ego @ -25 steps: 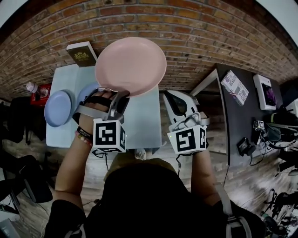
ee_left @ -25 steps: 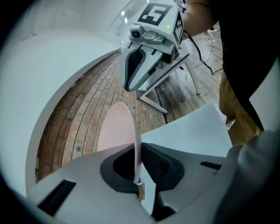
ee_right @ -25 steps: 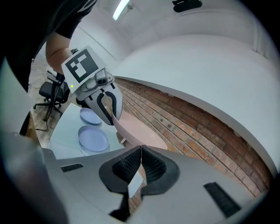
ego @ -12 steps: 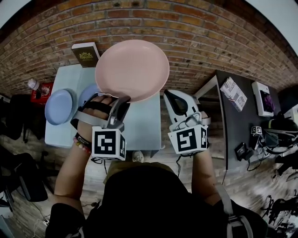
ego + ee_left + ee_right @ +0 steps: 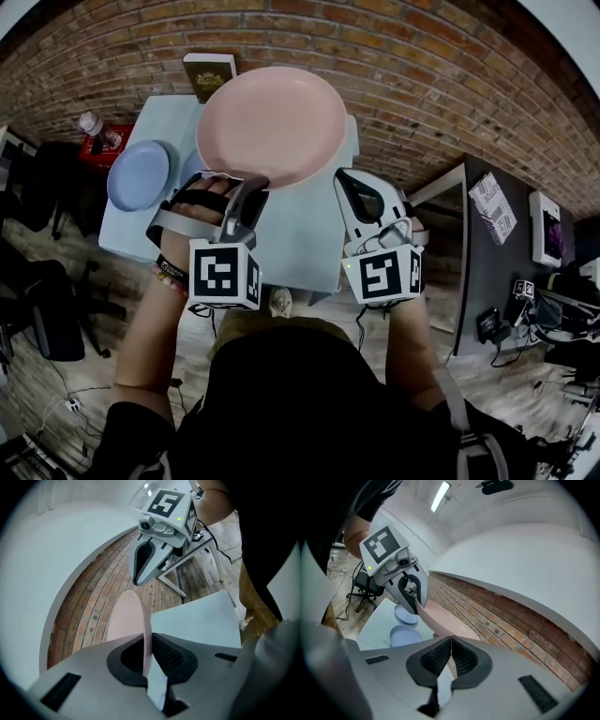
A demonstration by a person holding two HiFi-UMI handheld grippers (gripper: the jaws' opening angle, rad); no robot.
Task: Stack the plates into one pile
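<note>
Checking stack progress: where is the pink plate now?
Head view, centre: the pink plate hangs over the table, near rim between the jaws of the left gripper, which have just been opening; blue plates lie to its left.

Large plate (image 5: 272, 127) upper centre, above the tabletop (image 5: 305, 248); its lower rim sits between the left gripper (image 5: 246, 190) jaws. Right gripper (image 5: 354, 192) just right of that rim. Smaller plate (image 5: 138, 175) on tabletop, far left. Book (image 5: 208, 73) at tabletop's upper edge, by the wall (image 5: 422, 75).

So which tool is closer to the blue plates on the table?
Left. The left tool, gripping the pink plate, is just right of the blue plates; the right tool is farther right, past the pink plate's edge.
</note>
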